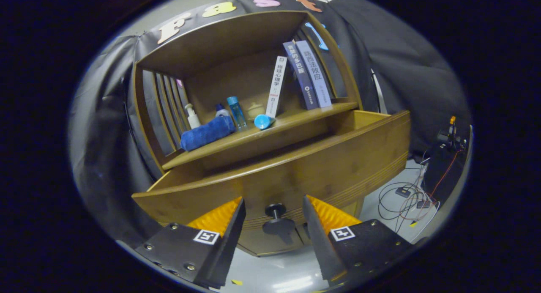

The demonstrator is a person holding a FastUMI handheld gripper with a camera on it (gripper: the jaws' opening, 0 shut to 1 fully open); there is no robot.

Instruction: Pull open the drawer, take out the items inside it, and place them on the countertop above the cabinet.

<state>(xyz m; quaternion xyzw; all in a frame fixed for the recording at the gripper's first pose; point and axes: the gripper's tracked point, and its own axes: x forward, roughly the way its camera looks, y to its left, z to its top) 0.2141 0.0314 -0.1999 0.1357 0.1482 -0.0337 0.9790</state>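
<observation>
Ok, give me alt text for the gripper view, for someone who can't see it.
An open gripper faces the dark knob of a wooden drawer already pulled out, the knob between its fingers and untouched. On the countertop above sit a rolled blue towel, small bottles, a blue cup on its side and three leaning books.

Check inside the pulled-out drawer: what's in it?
The drawer is open, but its front panel hides the interior; contents cannot be seen. The tool is open, fingers either side of the knob, not pressing it.
</observation>
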